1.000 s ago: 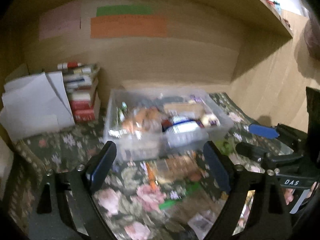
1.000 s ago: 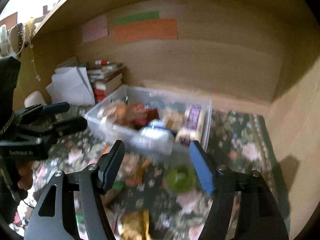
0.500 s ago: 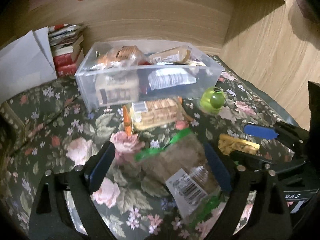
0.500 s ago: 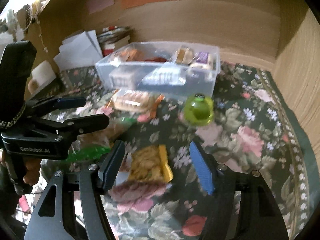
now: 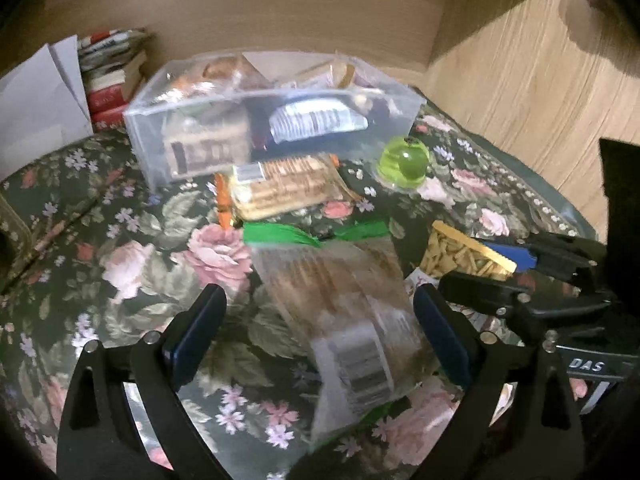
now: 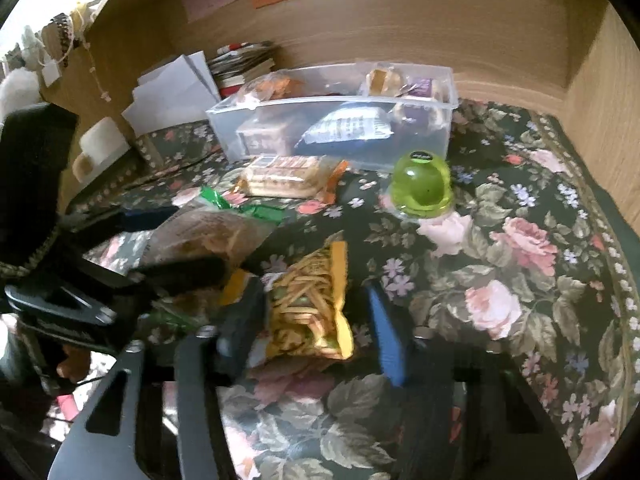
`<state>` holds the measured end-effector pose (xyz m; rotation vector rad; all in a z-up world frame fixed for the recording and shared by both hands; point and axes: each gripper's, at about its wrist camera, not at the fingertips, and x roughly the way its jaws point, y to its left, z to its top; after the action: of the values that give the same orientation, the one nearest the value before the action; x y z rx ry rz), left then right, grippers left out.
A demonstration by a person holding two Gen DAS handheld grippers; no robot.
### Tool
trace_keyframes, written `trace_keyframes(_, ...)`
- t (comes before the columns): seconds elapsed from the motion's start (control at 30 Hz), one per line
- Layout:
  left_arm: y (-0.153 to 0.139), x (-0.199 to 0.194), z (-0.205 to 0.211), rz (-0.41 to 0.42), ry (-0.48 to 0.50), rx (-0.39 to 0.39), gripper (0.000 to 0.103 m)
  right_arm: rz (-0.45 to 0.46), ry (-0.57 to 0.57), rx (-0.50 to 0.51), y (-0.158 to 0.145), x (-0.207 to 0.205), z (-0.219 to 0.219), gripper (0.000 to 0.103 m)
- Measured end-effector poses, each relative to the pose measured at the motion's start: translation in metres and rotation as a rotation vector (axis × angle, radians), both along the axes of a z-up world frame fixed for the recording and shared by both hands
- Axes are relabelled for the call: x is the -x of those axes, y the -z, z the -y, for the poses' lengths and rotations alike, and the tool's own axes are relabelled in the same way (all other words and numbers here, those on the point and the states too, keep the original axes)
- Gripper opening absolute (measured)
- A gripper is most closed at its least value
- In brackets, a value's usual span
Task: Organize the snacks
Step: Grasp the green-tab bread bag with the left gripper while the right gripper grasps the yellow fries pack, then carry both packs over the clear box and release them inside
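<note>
Floral cloth (image 6: 520, 240) with four loose snacks; left fingers (image 5: 320, 332) wide apart, right fingers (image 6: 316, 320) closing around yellow packet (image 6: 310, 308).

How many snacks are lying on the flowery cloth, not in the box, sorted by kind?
Clear bags with green ends: 1
Yellow packets of sticks: 1
Cracker packs with orange ends: 1
Green jelly cups: 1
Total: 4

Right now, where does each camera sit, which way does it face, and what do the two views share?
Left wrist: on the left gripper, angled down at a clear biscuit bag between its open fingers; the right gripper shows beside it.
Right wrist: on the right gripper, angled down at a yellow snack packet; its jaws are closing around it.
Shared: clear bin, green cup, floral cloth.
</note>
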<state>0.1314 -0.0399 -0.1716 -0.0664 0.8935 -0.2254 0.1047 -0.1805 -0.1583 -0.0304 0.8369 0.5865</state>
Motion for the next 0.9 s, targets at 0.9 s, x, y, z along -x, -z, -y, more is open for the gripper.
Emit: trace_keyframes(0.9, -0.082, -0.027, -0.032, 0.241, -0.098, 0.0, 0.049, 0.233, 0.095, -0.027, -0.078, -0.04, 0.008, 0.021)
